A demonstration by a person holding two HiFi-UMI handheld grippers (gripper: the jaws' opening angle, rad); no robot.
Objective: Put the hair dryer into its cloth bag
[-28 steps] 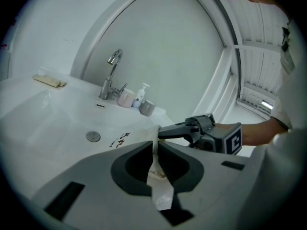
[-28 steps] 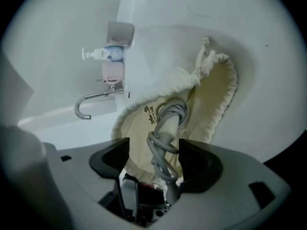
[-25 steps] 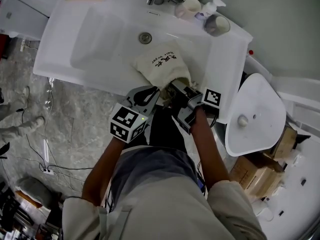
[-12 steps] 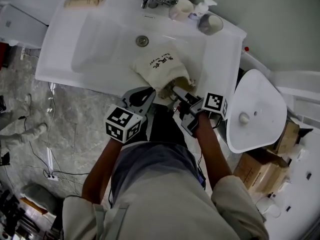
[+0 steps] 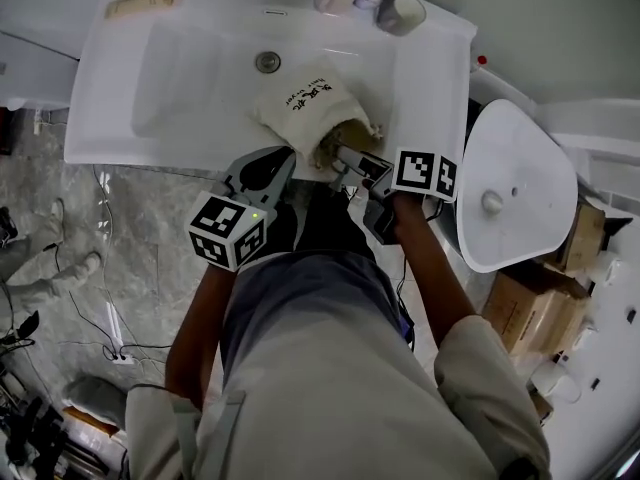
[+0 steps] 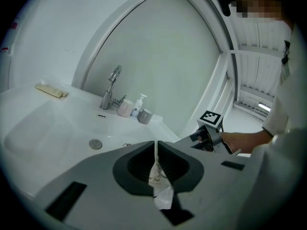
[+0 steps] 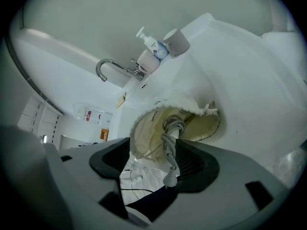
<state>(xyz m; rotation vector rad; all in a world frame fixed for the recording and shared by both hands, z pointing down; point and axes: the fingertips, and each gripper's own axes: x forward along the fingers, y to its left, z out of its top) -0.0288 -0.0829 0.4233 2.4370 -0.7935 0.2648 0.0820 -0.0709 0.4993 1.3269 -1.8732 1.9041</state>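
Bag (image 6: pixel 162 196) pinched in left fingers (image 6: pixel 139 166), dryer cord (image 7: pixel 171 143) between spread right fingers (image 7: pixel 199 166)

Head view's bright and even, soft light bouncing off the white sink (image 5: pixel 200 78), hardly a shadow; your 2 gripper views bend hard and black out at the corners; the mouth of the cloth bag (image 7: pixel 196 123) sits murky.

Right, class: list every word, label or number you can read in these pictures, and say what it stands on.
Cream cloth bag: dark printed lines, too blurred to read.
White pump bottle: blue label, too small to read.
Red-and-white wall sticker: too blurred to read.
Nothing legible.
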